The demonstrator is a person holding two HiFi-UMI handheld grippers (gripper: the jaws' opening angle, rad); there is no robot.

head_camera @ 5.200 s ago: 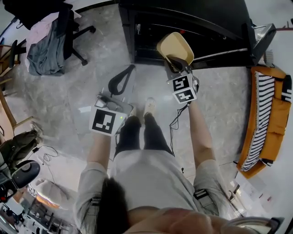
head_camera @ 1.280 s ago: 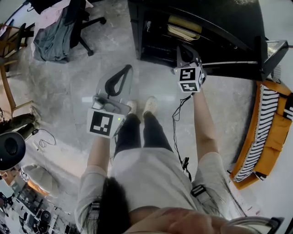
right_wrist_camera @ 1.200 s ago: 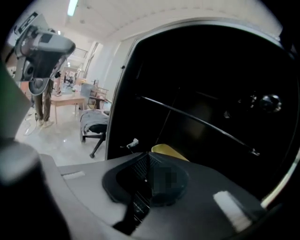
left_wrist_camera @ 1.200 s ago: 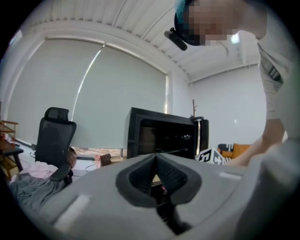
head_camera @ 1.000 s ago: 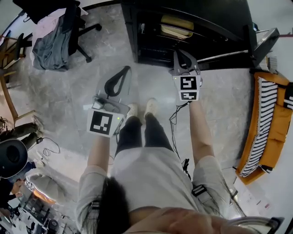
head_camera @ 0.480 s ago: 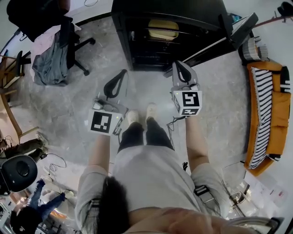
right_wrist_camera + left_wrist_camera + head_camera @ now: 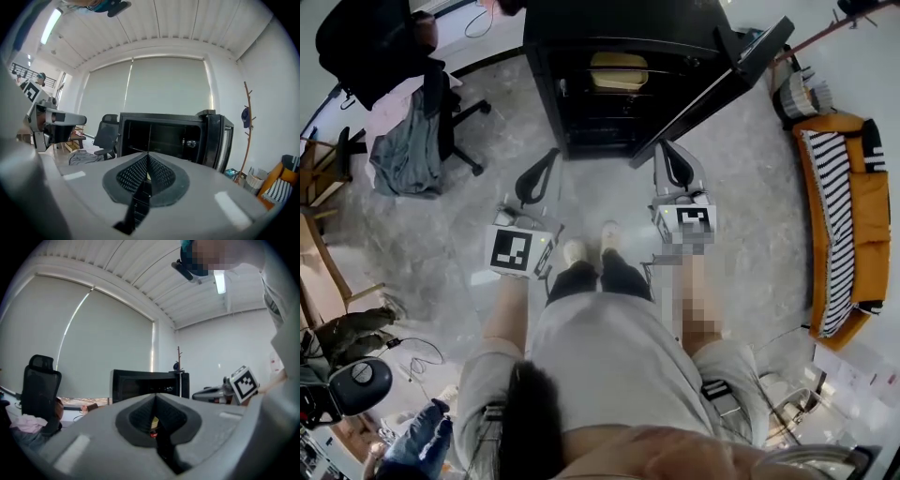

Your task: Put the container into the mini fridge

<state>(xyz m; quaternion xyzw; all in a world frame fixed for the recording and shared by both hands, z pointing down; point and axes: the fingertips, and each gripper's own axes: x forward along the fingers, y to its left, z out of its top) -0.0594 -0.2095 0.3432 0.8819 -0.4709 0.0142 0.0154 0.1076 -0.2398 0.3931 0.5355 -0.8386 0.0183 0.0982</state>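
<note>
Floor (image 7: 441, 234): grey, mottled; everything below stands on it.
Mini fridge (image 7: 619, 23): black, at top centre of the head view, door side facing the person.
Sofa (image 7: 862, 197): orange, along the right edge, with a black-and-white striped cushion (image 7: 827, 225) lying on it.
Office chair (image 7: 441, 98): black, to the left of the fridge, grey garment (image 7: 403, 155) draped over it.
Fridge door (image 7: 717, 84): swung open to the right, so the interior is exposed.
Person: standing in front of the fridge, light shoes (image 7: 576, 251) pointing at the opening, one gripper held out on each side of them.
Left gripper (image 7: 551, 155): out in front of the fridge's left side, over the floor, outside the cabinet. Its own view shows the jaw tips pressed together with nothing between them.
Right gripper (image 7: 668, 147): just below the lower edge of the open door, outside the cabinet. Its own view shows the tips meeting, nothing clamped; the open fridge lies straight ahead of it.
Container (image 7: 619, 70): pale yellow, inside the fridge on a wire shelf, near the middle of the opening. Neither gripper touches it; both are well apart from it.
</note>
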